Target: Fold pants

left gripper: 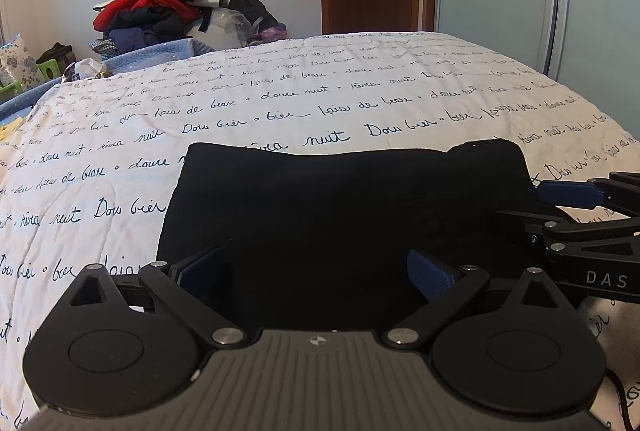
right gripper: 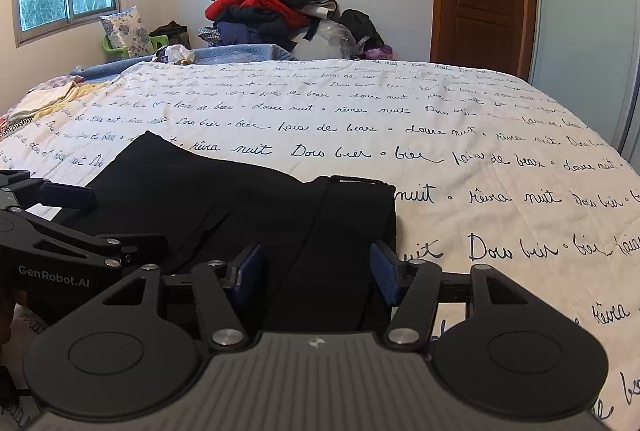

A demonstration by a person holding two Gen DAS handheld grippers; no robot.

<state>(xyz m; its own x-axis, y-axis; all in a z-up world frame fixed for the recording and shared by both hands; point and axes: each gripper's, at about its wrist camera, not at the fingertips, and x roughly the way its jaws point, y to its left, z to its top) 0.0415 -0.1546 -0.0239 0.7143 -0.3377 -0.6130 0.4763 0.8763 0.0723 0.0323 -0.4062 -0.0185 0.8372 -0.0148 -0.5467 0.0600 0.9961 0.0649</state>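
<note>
Pants point(left gripper: 344, 215), folded black, are laid on the bed point(left gripper: 280, 99) at twelve o'clock of both grippers, left gripper point(left gripper: 316, 271) and right gripper point(right gripper: 316, 271), jaws apart, nothing clamped.

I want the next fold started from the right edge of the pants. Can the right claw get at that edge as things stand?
Probably yes. The right claw is open over the black pants, its right pad beside their right edge, with only the printed bedspread next to it.
</note>
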